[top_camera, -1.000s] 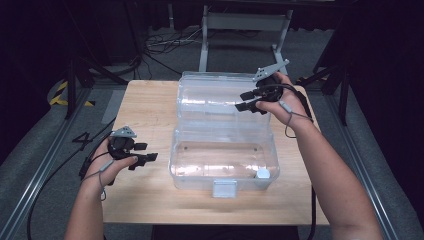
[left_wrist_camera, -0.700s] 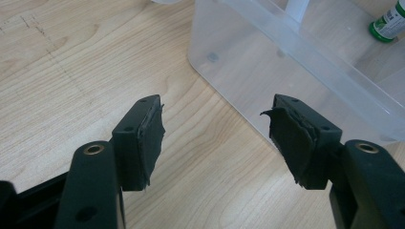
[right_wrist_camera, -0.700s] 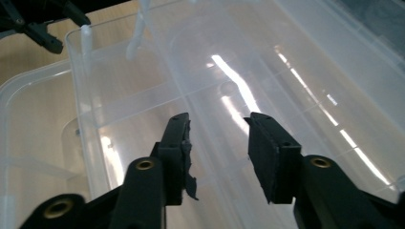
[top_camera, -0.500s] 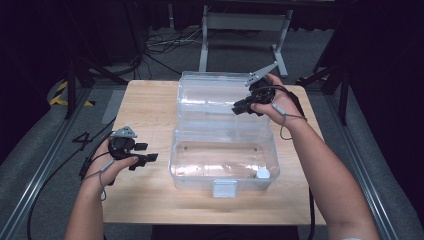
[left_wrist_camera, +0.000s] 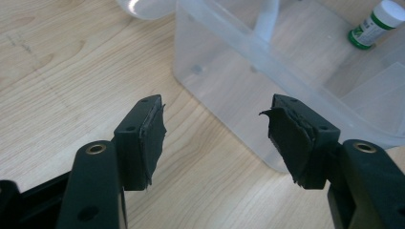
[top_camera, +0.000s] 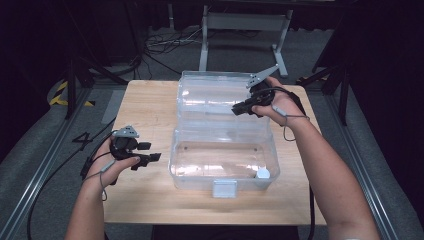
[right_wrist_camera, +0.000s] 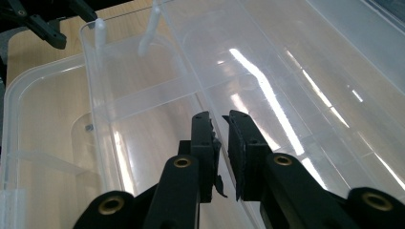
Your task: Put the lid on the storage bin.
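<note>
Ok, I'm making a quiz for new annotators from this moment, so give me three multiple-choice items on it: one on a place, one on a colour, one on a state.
1. Where is the small bottle?
A. on the bare table
B. inside the clear bin, at its near right corner
C. in the left gripper

2. What colour is the bottle's cap?
A. white
B. red
C. black

3. How do the left gripper's jaws stand?
A. shut on the bottle
B. shut on nothing
C. wide apart, holding nothing

Answers:
1 B, since the high view shows it within the bin's walls.
2 A, since the left gripper view shows a white cap above a green band.
3 C, since bare wooden table shows between the jaws.
</note>
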`<move>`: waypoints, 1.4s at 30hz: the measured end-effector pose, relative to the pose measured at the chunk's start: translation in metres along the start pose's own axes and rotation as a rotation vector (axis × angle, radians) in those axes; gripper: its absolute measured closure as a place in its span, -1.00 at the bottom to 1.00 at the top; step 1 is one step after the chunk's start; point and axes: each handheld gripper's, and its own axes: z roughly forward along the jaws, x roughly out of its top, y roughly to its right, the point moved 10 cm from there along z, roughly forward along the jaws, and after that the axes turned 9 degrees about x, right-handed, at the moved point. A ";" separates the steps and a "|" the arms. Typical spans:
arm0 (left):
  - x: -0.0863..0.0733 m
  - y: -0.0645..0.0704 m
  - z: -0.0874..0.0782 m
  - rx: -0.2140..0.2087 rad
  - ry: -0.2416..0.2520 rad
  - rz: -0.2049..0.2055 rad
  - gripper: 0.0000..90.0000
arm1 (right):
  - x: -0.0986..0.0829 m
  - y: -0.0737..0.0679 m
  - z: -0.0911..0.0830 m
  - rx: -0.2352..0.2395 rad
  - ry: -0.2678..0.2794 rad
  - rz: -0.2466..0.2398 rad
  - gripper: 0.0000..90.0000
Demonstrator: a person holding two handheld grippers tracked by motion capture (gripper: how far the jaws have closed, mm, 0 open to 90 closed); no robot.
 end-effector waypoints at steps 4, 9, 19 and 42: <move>0.006 0.009 -0.005 -0.026 0.022 0.021 -0.16 | -0.001 0.000 0.000 -0.003 0.003 0.007 0.80; 0.013 0.022 -0.013 -0.062 0.047 0.039 -0.16 | -0.001 0.000 0.000 -0.003 0.011 0.014 0.80; 0.024 0.057 -0.012 -0.149 0.056 0.140 -0.15 | -0.001 -0.001 0.000 0.009 0.024 0.028 0.81; 0.014 0.101 0.019 -0.255 -0.033 0.232 -0.15 | -0.003 -0.001 -0.001 0.009 0.036 0.039 0.81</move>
